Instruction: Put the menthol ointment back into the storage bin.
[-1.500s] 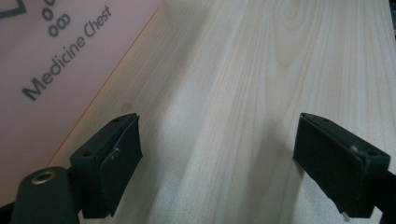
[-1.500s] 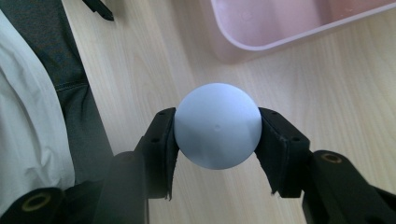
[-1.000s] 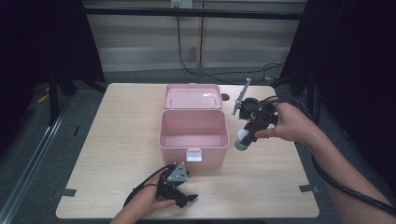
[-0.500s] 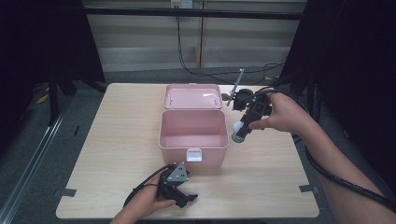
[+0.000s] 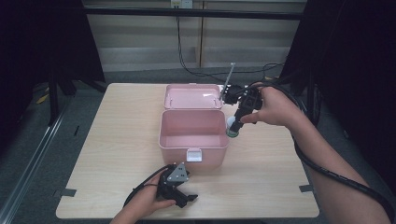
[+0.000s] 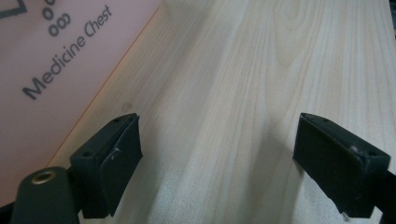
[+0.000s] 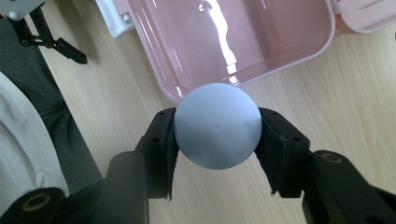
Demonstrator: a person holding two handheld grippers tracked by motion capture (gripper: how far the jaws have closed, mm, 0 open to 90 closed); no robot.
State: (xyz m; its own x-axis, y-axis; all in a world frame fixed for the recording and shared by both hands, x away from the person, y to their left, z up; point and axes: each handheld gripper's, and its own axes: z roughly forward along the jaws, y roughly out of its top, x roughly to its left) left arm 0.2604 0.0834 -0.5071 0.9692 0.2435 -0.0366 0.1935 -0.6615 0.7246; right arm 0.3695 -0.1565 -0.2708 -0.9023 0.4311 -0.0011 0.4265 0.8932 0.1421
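Black jaws of the left gripper stand wide apart with nothing between them, low in the high view near the bottom edge of the pale wooden table. In the left gripper view its pads hover over bare wood grain, and the pink wall lettered "Medicine Chest" fills the upper left corner.

Just above that gripper in the high view sits the pink box, open, its lid laid flat behind it toward the top of the frame.

Right of the box's upper corner, the right gripper points downward and clamps a white ball. In the right gripper view the ball sits squeezed between both pads at the centre of the frame, held over the wood just beside the rim of the box, whose glossy interior spreads across the top.
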